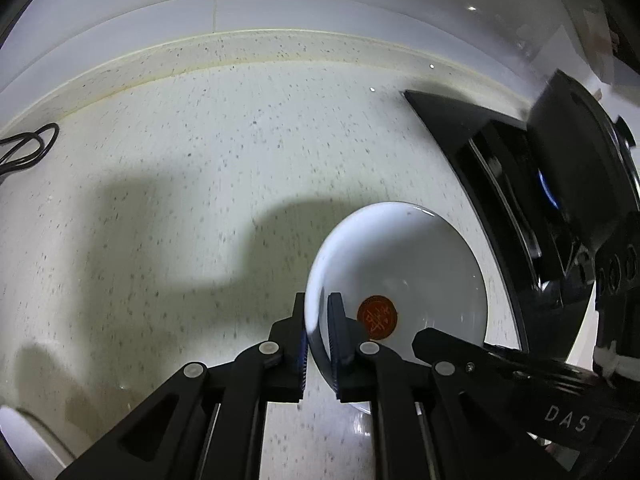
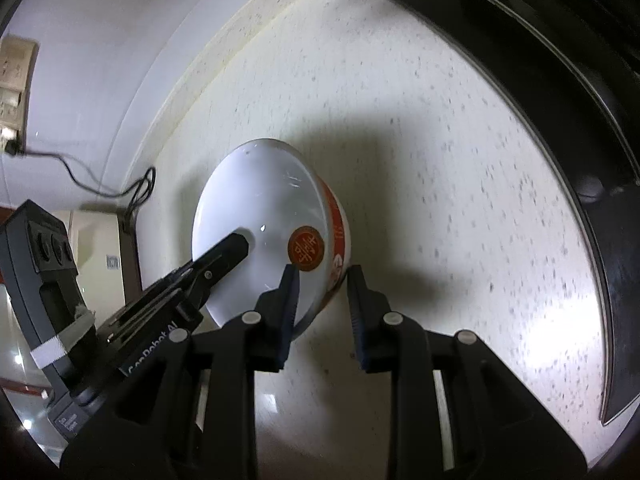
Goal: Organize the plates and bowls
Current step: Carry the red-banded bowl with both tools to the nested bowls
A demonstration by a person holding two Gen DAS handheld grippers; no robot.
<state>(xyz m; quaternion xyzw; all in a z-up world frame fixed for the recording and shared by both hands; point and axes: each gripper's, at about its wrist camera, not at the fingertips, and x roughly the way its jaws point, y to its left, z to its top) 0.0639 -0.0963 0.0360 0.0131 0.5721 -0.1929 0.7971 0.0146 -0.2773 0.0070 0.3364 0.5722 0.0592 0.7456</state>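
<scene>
The left claw (image 1: 318, 344) was clamped on the rim of a white bowl (image 1: 404, 264), with 1 pad outside the wall and 1 inside. The bowl carried a round red seal with gold characters (image 1: 377, 317) on its inner base and a red printed band (image 2: 340, 236) on its outer wall. It was tilted, its open mouth facing the wrist cameras, above a pale speckled counter (image 1: 200, 152).

In the right wrist view, the right claw (image 2: 323, 312) straddled the opposite side of the same bowl (image 2: 256, 200). Its left finger (image 2: 289, 312) sat inside the bowl against the wall. Its right finger (image 2: 358, 316) stood outside the wall with a visible gap to the bowl, so the jaws were apart and not gripping. The left claw (image 2: 236, 246) appeared in this view, reaching in from the lower left onto the far rim.

A black stove top (image 1: 500, 184) lay on the counter to the right of the bowl, and a small blue glow (image 1: 546, 188) showed there. A black cable (image 1: 32, 148) lay looped at the counter's back edge on the left. A white tiled wall (image 1: 200, 16) rose behind the counter. Both claws cast dark shadows across the counter surface beside the bowl.
</scene>
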